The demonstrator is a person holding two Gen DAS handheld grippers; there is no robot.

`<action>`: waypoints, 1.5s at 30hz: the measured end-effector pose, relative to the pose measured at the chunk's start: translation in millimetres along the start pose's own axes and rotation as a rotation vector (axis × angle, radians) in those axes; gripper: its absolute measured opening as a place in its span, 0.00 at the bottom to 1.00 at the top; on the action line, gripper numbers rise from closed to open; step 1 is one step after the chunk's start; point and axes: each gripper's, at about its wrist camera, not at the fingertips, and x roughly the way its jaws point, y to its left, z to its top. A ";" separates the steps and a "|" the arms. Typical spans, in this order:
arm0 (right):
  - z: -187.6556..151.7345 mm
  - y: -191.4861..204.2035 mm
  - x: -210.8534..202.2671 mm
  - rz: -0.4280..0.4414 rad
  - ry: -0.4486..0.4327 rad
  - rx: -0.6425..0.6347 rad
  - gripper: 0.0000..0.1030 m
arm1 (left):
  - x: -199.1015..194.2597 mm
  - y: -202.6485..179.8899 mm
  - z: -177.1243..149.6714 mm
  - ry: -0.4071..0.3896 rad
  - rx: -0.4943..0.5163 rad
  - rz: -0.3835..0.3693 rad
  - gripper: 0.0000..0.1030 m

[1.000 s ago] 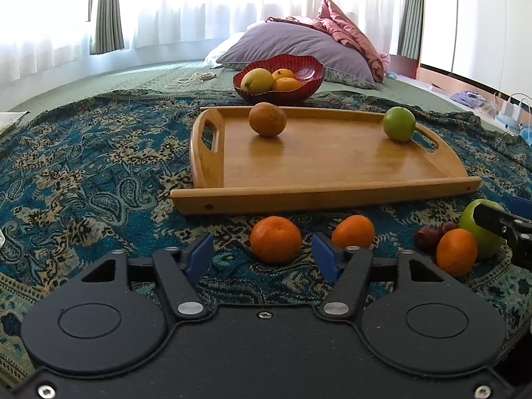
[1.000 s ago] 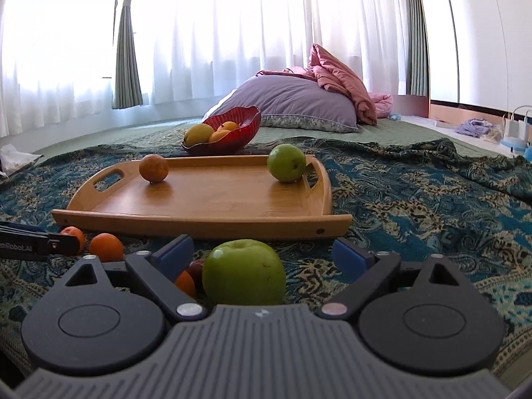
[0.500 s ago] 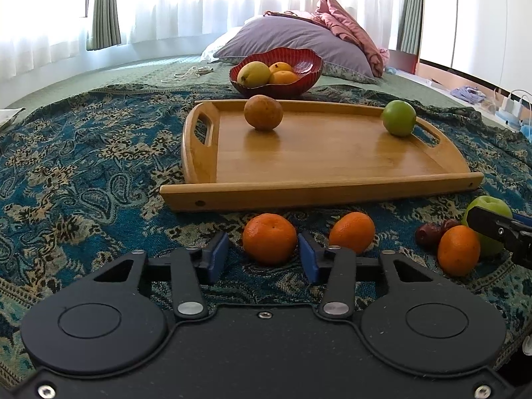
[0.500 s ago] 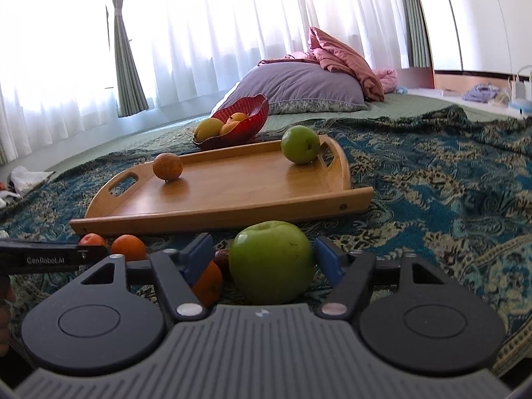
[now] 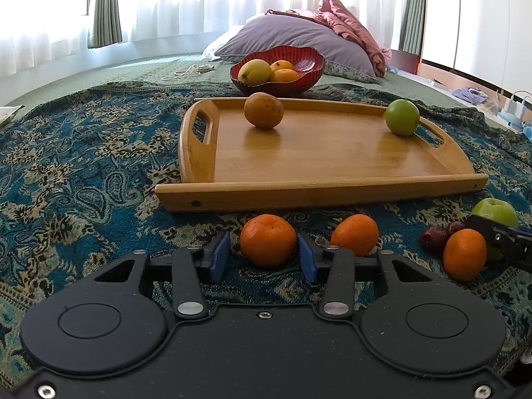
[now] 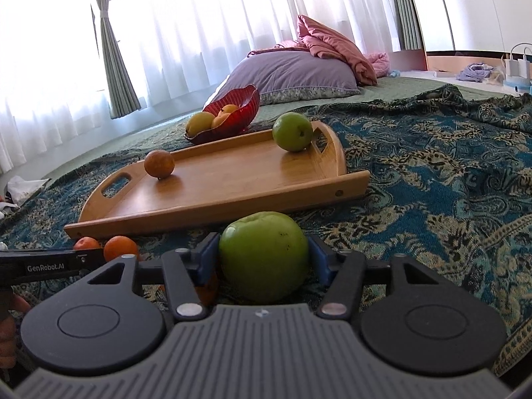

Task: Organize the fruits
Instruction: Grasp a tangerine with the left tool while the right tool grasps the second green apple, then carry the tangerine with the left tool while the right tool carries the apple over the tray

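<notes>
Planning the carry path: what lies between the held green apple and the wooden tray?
Only bare patterned blanket lies between the green apple and the wooden tray, as the right wrist view shows.

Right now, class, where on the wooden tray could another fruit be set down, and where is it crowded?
The wooden tray is bare between the brown round fruit and green apple, and along its near rim. The red ribbed bowl is crowded with yellow-orange fruits.

The only readable text is "GenRobot.AI", in pale letters on the side of the black left hand-held gripper (image 6: 50, 266), seen in the right wrist view to the left of the large green apple (image 6: 264, 256). Nothing else in either view carries legible writing.
</notes>
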 end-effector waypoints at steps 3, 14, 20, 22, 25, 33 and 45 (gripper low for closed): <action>-1.6 -1.0 2.6 0.006 0.010 0.016 0.60 | 0.9 -0.6 -0.1 -0.003 0.004 -0.001 0.41; 0.6 -1.8 7.7 0.004 0.011 0.023 0.58 | -3.1 -1.1 1.3 -0.019 0.002 -0.019 0.31; 2.1 -0.6 6.0 0.002 0.009 0.016 0.58 | -9.3 -2.7 6.3 -0.037 0.010 -0.008 0.31; 3.7 0.9 5.1 -0.008 0.006 0.006 0.58 | -10.5 -2.9 9.1 -0.039 0.010 -0.005 0.31; 6.2 2.1 2.3 -0.016 -0.010 -0.012 0.58 | -11.4 -4.1 13.3 -0.039 0.016 -0.007 0.31; 25.8 -0.1 0.7 -0.040 -0.054 -0.027 0.58 | -5.8 -4.0 28.6 -0.024 -0.015 -0.004 0.31; 60.8 -2.4 17.1 -0.066 -0.084 -0.066 0.58 | 5.0 -0.1 63.4 -0.056 -0.016 -0.006 0.31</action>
